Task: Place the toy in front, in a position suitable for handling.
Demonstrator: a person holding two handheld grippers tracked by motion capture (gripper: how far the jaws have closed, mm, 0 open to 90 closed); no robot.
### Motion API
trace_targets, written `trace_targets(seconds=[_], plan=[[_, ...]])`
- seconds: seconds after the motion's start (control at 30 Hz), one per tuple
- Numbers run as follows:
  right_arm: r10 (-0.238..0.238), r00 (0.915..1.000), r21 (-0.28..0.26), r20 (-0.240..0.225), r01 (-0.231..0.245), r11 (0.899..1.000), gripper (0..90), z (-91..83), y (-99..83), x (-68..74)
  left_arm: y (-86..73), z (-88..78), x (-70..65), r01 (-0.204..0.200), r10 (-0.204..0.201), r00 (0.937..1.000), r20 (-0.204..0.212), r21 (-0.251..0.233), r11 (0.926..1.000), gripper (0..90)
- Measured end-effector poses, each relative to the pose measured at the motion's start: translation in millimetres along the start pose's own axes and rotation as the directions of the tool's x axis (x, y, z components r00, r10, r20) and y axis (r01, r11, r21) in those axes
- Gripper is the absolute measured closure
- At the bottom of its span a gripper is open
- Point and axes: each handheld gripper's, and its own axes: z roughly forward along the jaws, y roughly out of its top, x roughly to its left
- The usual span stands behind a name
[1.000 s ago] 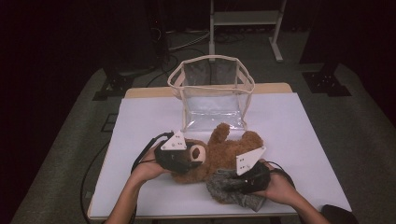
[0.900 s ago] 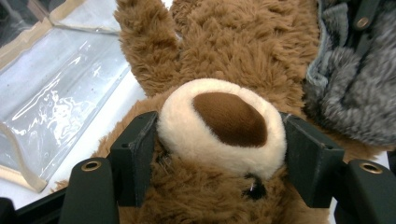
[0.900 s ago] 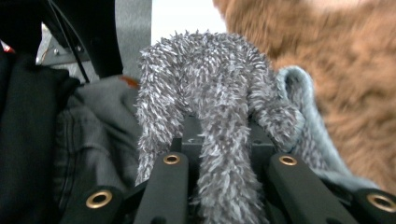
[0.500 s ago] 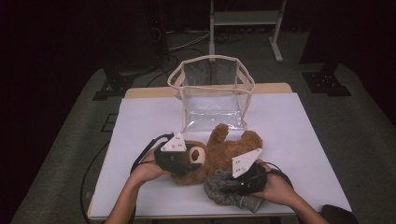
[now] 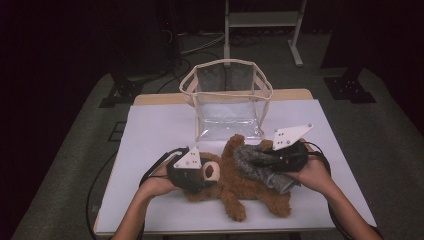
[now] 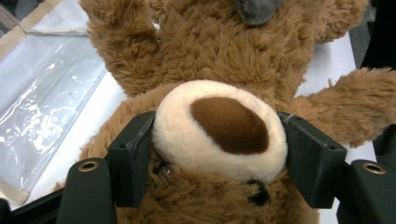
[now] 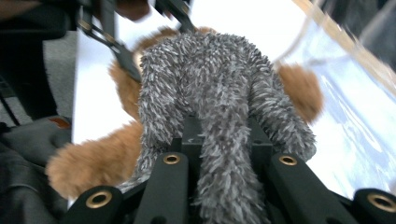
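Observation:
A brown teddy bear (image 5: pixel 235 187) lies on its back on the white table (image 5: pixel 155 130). My left gripper (image 5: pixel 202 172) is shut on the bear's cream muzzle (image 6: pixel 219 130), one jaw pressing on each side of it. Above the bear's belly, my right gripper (image 5: pixel 265 157) is shut on a grey fuzzy cloth (image 5: pixel 250 160). The cloth (image 7: pixel 205 74) is pinched between the jaws of the right gripper (image 7: pixel 219 135) and folds over them, hanging in two lobes. The bear's arm (image 6: pixel 345 107) and upper body (image 6: pixel 219 42) spread out beyond the muzzle.
A clear plastic bag with cream trim (image 5: pixel 227 100) stands upright and open just behind the bear; it also lies at the side in the gripper views (image 6: pixel 42 93) (image 7: pixel 355 93). A metal stand (image 5: pixel 262 20) is on the dark floor beyond the table.
My right gripper has risen and moved back from the table's front edge, carrying the grey cloth up over the bear's belly. The left gripper has stayed on the muzzle.

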Motion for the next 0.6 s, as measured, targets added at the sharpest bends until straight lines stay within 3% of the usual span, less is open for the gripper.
trace_targets(seconds=[0.13, 0.23, 0.3, 0.43, 0.6], plan=[[0.052, 0.9982, 0.024, -0.031, -0.051, 0.998, 74.8, 9.3, -18.9, -5.7, 0.6, -0.4, 0.1, 0.003, -0.003, 1.0, 0.006, -0.007, 1.0, 28.3], [0.092, 0.9923, -0.01, -0.083, -0.093, 0.996, 74.9, 11.0, -27.9, -2.9, 2.0, 1.3, -1.2, -0.008, 0.008, 0.9999, 0.013, -0.011, 0.9999, 25.5], [0.093, 0.9924, -0.015, -0.081, -0.094, 0.995, 74.9, 5.7, -29.8, -2.1, 2.3, 2.1, -1.4, -0.007, 0.007, 0.9999, 0.012, -0.009, 0.9999, 26.3], [0.094, 0.9948, -0.024, -0.039, -0.095, 0.995, 75.0, -16.0, -31.4, -5.3, 0.4, 1.5, -0.5, 0.002, -0.002, 0.9998, 0.021, -0.014, 0.9999, 27.2], [0.108, 0.993, -0.036, 0.047, -0.106, 0.994, 74.9, -46.4, -35.9, -13.1, 0.6, 1.9, -1.9, 0.0, 0.0, 0.9994, 0.036, -0.01, 1.0, 27.3]])
